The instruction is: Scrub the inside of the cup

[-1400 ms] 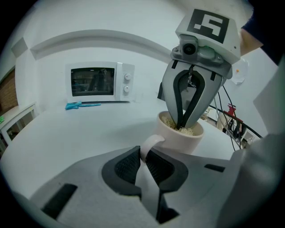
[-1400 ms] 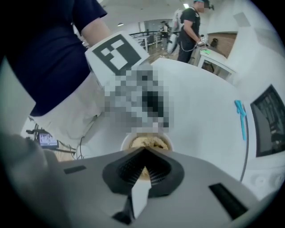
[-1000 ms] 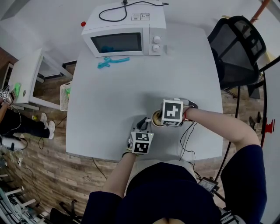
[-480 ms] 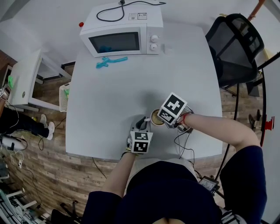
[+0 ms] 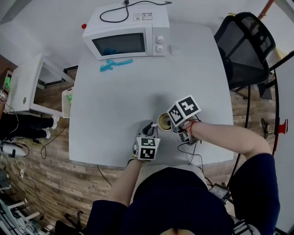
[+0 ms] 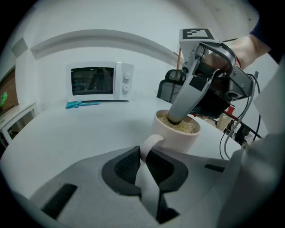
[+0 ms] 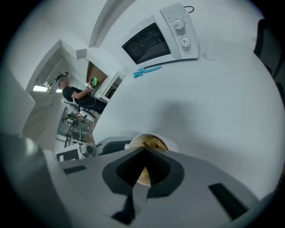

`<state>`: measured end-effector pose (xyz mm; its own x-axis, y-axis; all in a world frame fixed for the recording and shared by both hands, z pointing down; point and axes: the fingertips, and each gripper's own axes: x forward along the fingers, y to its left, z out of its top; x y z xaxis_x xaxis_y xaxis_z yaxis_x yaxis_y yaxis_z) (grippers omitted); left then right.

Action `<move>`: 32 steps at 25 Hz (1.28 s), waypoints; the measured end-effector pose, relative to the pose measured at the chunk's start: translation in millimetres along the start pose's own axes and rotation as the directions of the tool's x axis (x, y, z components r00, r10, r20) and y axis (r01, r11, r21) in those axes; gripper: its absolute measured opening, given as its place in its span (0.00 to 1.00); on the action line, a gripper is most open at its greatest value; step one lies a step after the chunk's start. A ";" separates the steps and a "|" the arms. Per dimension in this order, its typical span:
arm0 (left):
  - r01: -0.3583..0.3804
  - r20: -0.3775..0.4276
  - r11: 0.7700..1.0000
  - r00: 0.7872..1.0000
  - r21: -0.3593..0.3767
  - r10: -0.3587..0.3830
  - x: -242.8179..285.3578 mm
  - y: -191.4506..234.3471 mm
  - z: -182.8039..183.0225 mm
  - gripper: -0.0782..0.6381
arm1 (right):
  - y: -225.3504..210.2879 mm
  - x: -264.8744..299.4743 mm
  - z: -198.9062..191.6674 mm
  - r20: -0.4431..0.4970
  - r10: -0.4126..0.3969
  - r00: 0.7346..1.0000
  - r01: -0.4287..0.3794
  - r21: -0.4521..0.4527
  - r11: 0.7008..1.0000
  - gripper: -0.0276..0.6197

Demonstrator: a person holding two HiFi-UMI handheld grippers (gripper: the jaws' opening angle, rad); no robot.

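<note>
Across the grey tabletop (image 5: 119, 105) from me stands a white microwave (image 5: 124, 34), a black cable (image 5: 124, 10) coiled on its top. A teal tool (image 5: 115, 64) lies just before it. A black mesh chair (image 5: 245, 48) stands at my right, a small white table (image 5: 23, 85) on the wooden floor (image 5: 55, 183) at my left.

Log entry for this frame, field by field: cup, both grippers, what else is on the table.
cup: white, upright on the grey table, beige scouring pad inside
left gripper: shut on the cup handle
right gripper: shut, tips down in the cup on the pad
other: microwave and a teal item at the table's far side
</note>
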<state>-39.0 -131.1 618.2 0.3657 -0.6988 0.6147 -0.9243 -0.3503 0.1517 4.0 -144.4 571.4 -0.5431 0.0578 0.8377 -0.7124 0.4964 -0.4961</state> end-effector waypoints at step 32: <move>0.002 -0.003 1.000 1.000 0.024 -0.002 0.6 0.0 -1.6 0.17 | 25.3 -58.3 0.4 0.152 0.086 0.985 -0.070 -0.105 0.992 0.08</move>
<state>-38.9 -130.6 619.8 0.3672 -0.6960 0.6170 -0.9206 -0.3666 0.1343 17.5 -135.6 509.9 -0.6635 -0.0324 0.7475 -0.6218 0.5795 -0.5268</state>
